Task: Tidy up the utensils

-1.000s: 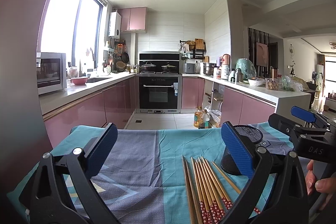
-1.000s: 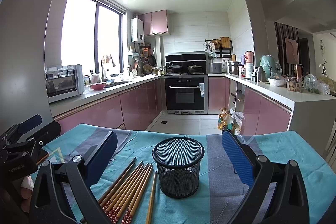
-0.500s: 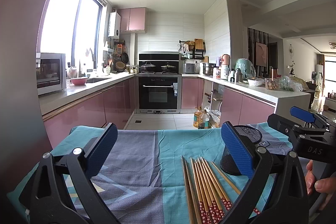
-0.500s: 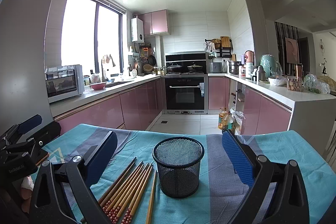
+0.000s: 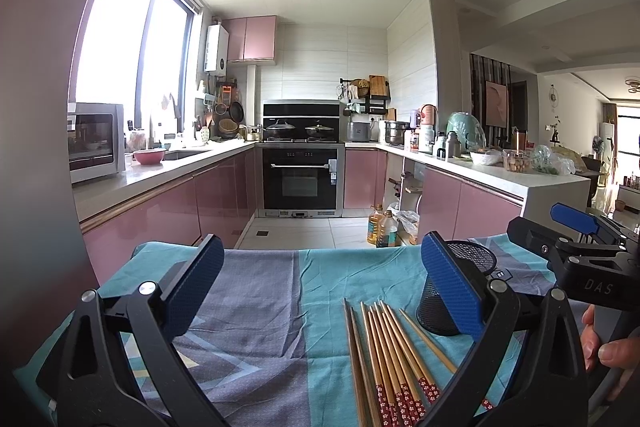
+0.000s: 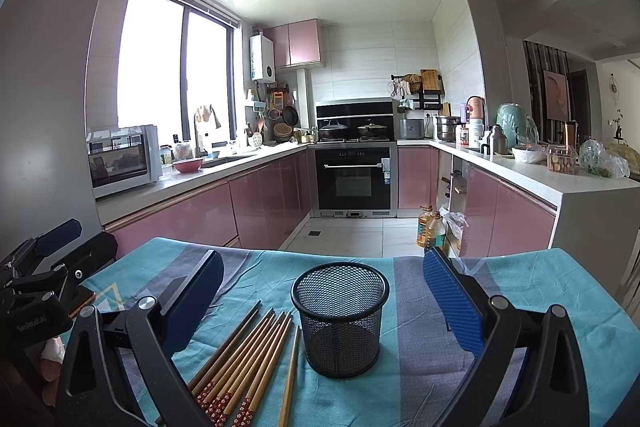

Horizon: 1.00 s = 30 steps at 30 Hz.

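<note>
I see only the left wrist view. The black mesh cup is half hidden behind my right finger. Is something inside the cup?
Observer: No. In the right wrist view the mesh cup stands upright and holds nothing.
Operator: Are all chopsticks in one bundle?
Observer: Nearly. The chopsticks lie together left of the cup; one lies apart from the bundle, nearer the cup's base.
Operator: Is the right gripper holding something?
Observer: No. The right gripper is open, its fingers on either side of the cup and short of it.
</note>
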{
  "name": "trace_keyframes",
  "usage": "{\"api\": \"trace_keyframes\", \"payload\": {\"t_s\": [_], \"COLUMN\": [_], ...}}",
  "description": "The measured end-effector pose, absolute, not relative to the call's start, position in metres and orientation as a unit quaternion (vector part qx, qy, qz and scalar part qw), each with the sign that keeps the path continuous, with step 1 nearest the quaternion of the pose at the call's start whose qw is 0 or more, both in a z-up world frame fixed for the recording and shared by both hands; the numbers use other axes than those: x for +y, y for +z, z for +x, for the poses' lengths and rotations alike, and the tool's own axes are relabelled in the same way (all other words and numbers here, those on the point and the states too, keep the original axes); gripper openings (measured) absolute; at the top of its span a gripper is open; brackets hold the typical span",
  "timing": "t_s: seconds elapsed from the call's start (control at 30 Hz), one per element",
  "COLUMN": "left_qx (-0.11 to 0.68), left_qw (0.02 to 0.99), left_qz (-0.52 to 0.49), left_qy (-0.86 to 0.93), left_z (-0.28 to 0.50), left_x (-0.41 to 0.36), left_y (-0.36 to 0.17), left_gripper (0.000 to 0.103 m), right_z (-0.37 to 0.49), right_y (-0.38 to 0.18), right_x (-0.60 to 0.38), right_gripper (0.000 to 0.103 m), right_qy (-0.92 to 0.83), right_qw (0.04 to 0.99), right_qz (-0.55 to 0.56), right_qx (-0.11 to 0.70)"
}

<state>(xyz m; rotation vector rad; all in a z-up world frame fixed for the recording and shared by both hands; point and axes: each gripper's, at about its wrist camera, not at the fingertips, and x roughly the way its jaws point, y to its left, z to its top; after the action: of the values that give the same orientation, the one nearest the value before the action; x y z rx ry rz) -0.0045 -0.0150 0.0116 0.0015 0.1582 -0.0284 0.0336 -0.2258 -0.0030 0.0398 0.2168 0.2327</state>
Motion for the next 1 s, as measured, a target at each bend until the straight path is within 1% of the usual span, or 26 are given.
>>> {"api": "trace_keyframes", "payload": {"t_s": [1.0], "left_qx": [0.078], "left_qw": [0.997], "left_qz": [0.001], "left_qy": [-0.016], "left_z": [-0.0017], "left_x": [-0.0171], "left_y": [0.0081], "left_gripper": [0.097], "right_z": [0.0348], "right_y": [-0.0035], "right_x": [-0.2269], "right_gripper": [0.097], "right_qy": [0.117], "right_qw": [0.987], "right_qz": [0.023], "right_qx": [0.109]}}
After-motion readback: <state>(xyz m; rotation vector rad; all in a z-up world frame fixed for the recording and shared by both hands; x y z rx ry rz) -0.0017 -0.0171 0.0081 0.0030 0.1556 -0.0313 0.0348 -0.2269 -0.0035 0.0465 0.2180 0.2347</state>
